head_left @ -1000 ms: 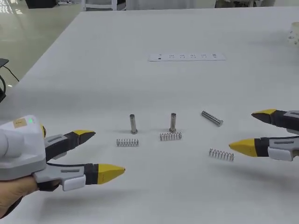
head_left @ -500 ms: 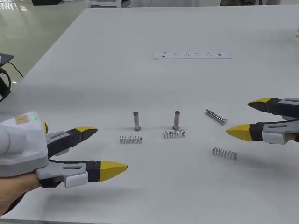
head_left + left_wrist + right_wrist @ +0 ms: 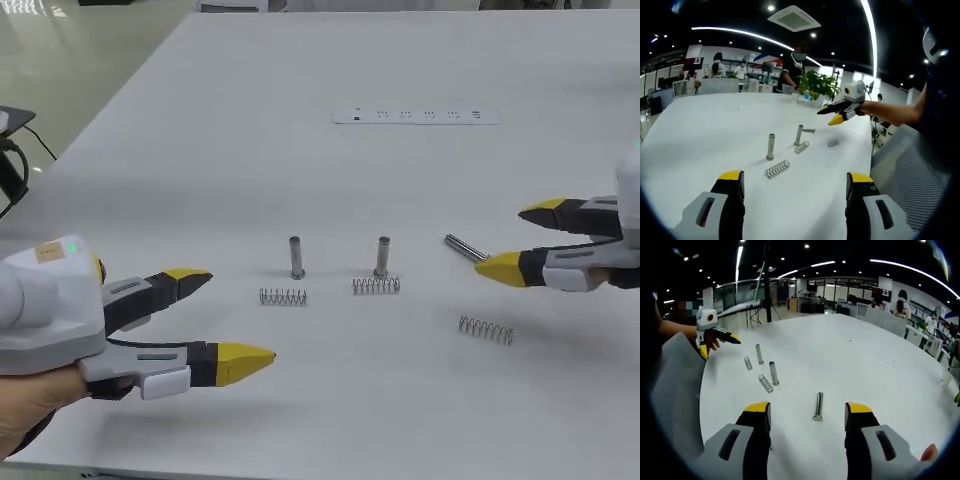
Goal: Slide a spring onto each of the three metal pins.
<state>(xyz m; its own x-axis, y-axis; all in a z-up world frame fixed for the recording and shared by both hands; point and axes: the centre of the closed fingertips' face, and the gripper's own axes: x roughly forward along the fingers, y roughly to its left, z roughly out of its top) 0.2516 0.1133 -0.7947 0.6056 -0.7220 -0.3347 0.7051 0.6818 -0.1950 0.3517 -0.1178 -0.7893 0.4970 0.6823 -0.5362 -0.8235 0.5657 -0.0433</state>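
Note:
Two metal pins stand upright mid-table, the left pin (image 3: 296, 257) and the middle pin (image 3: 383, 257). A third pin (image 3: 463, 247) (image 3: 817, 406) lies flat to the right. One spring lies in front of each: left spring (image 3: 283, 296), middle spring (image 3: 376, 286), right spring (image 3: 486, 330). My right gripper (image 3: 500, 240) (image 3: 808, 410) is open, its yellow tips just short of the lying pin, which lies between and ahead of the jaws. My left gripper (image 3: 235, 315) (image 3: 795, 177) hovers open at the near left, empty, facing the left spring (image 3: 777, 169) and left pin (image 3: 770, 146).
A white power strip (image 3: 415, 117) lies flat at the far middle of the white table (image 3: 200, 150). The table's left edge runs diagonally past my left hand. Bare tabletop surrounds the pins. People and desks stand far off in the room.
My right gripper has moved away from the right spring and up toward the lying pin. The left gripper has stayed almost in place. The pins and springs have not moved.

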